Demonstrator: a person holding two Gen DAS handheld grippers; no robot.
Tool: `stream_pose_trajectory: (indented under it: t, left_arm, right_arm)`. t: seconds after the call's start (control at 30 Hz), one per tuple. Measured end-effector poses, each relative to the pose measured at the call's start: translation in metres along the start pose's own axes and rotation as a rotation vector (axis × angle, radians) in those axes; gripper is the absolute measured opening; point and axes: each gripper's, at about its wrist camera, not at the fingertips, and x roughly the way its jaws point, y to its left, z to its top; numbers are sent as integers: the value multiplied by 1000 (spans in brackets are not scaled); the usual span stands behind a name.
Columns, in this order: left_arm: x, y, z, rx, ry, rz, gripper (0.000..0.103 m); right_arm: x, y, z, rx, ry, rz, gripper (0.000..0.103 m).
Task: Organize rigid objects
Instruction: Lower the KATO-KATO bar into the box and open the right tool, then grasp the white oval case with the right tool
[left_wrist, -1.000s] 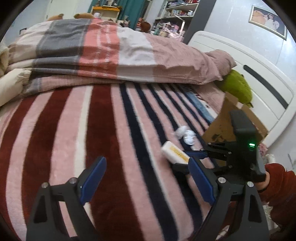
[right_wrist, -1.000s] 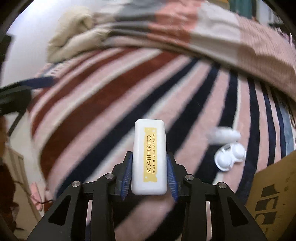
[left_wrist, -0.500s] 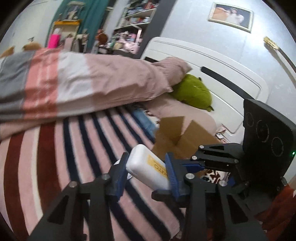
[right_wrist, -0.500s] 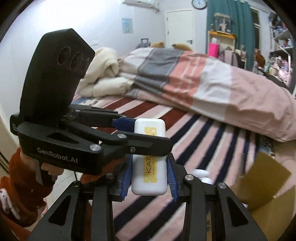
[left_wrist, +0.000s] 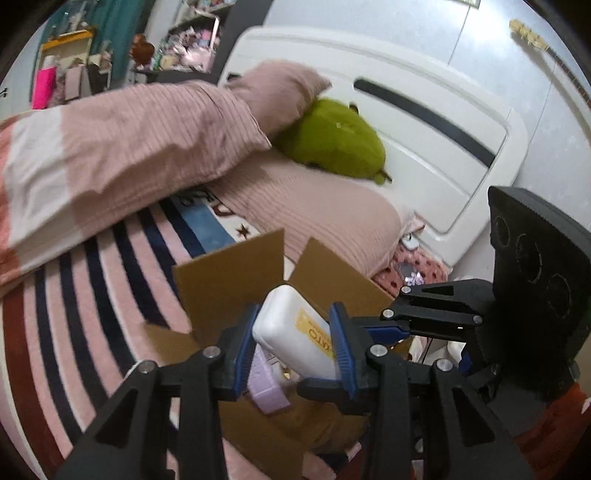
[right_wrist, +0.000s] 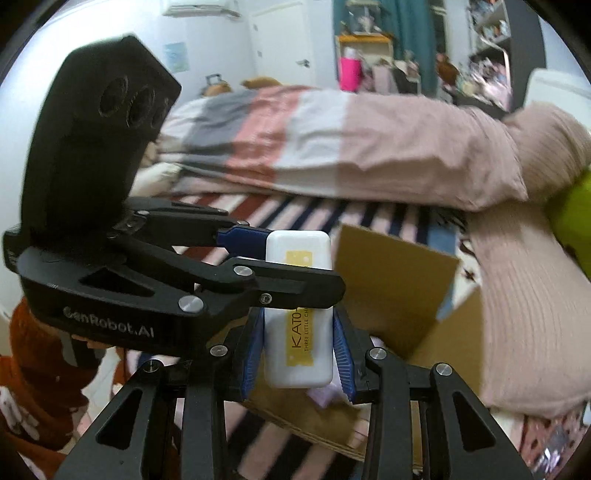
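A white KATO-KATO box with a yellow label is held in the air above an open cardboard box. Both grippers are shut on it. My right gripper clamps its near end between blue pads. My left gripper clamps its far end from the side and shows crossing in the right wrist view. The white box also shows in the left wrist view. A lilac item lies inside the cardboard box.
The cardboard box stands on a striped blanket on the bed. A folded pink duvet, a pink pillow and a green plush lie behind it. A white headboard is at the right.
My right gripper lifted the white box off the blanket. My left gripper closed on it. Both now carry it over the cardboard box.
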Motion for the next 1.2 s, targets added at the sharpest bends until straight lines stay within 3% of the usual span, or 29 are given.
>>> stream_pose_trajectory:
  t: [0.17,0.23,0.27,0.3,0.33,0.83,1.07,1.2]
  left_arm:
    - [26,-9,3,18,74,35,37]
    - [26,-12,1,37,76,75,53]
    - [23,-12,1,42,65,88,72]
    - [17,-12,0,45,41,107,83]
    - [13,-10,-1,47,30,113,83]
    - [-70,23,-21,3,-100,205,83]
    - [-129,68,-57,-58,-168,331,83]
    - [-149,97,-87,-103,-187,389,83]
  right_arm:
    - [10,-15,-12,37,53,-18,31]
    - [17,-17,-14,44,81,-52,33]
    - [20,-18,-14,43,84,-65,41]
    - [21,-19,-15,34,85,-81,46]
    - [21,-18,-15,28,82,-89,53]
    - [9,31,0,-62,26,-98,57]
    - [19,97,15,-133,-37,-1,57]
    - [49,138,17,-172,-11,59,57]
